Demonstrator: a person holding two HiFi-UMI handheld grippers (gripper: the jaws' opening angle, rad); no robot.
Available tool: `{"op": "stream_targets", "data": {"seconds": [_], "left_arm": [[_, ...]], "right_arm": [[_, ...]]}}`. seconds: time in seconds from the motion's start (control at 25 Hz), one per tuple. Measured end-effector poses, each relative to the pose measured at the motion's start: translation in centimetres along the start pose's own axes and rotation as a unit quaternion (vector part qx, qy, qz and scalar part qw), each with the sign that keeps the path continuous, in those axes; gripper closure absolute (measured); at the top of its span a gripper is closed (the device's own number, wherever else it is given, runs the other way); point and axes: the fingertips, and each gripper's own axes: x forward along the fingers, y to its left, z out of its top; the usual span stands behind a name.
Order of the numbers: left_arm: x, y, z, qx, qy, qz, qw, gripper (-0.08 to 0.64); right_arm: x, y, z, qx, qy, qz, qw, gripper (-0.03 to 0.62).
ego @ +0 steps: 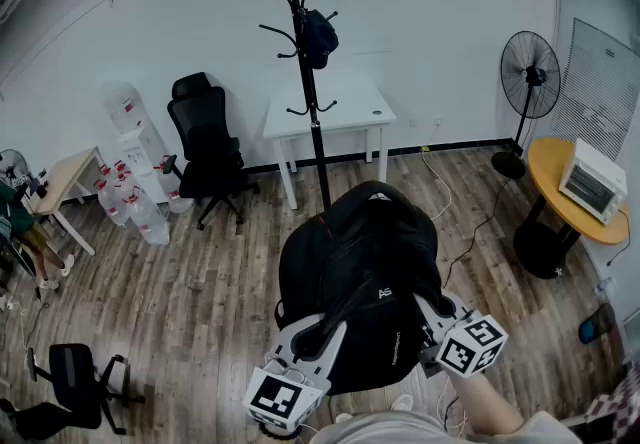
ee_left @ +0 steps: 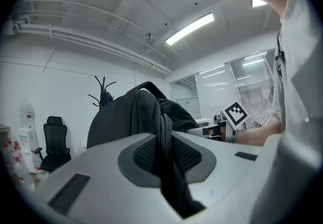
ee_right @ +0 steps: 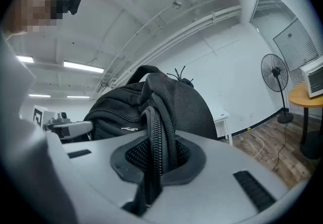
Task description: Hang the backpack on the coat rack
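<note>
A black backpack (ego: 365, 272) hangs in the air in front of me, held up between both grippers. My left gripper (ego: 318, 334) is shut on a black strap (ee_left: 166, 152) at the bag's left side. My right gripper (ego: 432, 317) is shut on a zippered fold of the bag (ee_right: 156, 142) at its right side. The black coat rack (ego: 308, 82) stands straight ahead beyond the backpack, with a dark cap (ego: 319, 37) on one upper hook. The rack also shows small behind the backpack (ee_left: 131, 117) in the left gripper view, coat rack (ee_left: 102, 92), and its hooks (ee_right: 180, 74) peek over the bag in the right gripper view.
A white table (ego: 330, 117) stands behind the rack. A black office chair (ego: 205, 147) is to its left, with water bottles (ego: 135, 197) near it. A standing fan (ego: 528, 82) and a round wooden table (ego: 575, 197) with a toaster oven (ego: 594, 180) are at the right.
</note>
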Motion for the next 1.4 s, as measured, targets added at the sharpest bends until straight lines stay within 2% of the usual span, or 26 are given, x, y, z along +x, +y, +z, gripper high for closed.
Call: {"op": "stream_targets", "data": {"seconds": [0.16, 0.48, 0.84, 1.24, 1.4], "left_arm": [[-0.6, 0.7, -0.1, 0.013, 0.003, 0.004, 0.9999, 0.505], [-1.5, 3.1, -0.2, 0.002, 0.001, 0.001, 1.0, 0.505], [0.2, 6.8, 0.6, 0.031, -0.007, -0.002, 0.9995, 0.505], [6.3, 13.2, 0.7, 0.042, -0.005, 0.016, 0.999, 0.505], [9.7, 16.5, 1.0, 0.038, -0.006, 0.036, 0.9986, 0.505]], "right_arm": [[1.0, 0.8, 0.0, -0.006, 0.0, 0.005, 1.0, 0.558], [2.7, 2.1, -0.1, 0.0, 0.004, -0.004, 1.0, 0.557], [6.6, 1.5, 1.0, 0.01, -0.002, -0.003, 1.0, 0.558], [13.7, -2.7, 3.6, 0.009, -0.006, 0.013, 1.0, 0.558], [17.7, -5.2, 4.8, 0.014, -0.002, 0.025, 1.0, 0.56]]}}
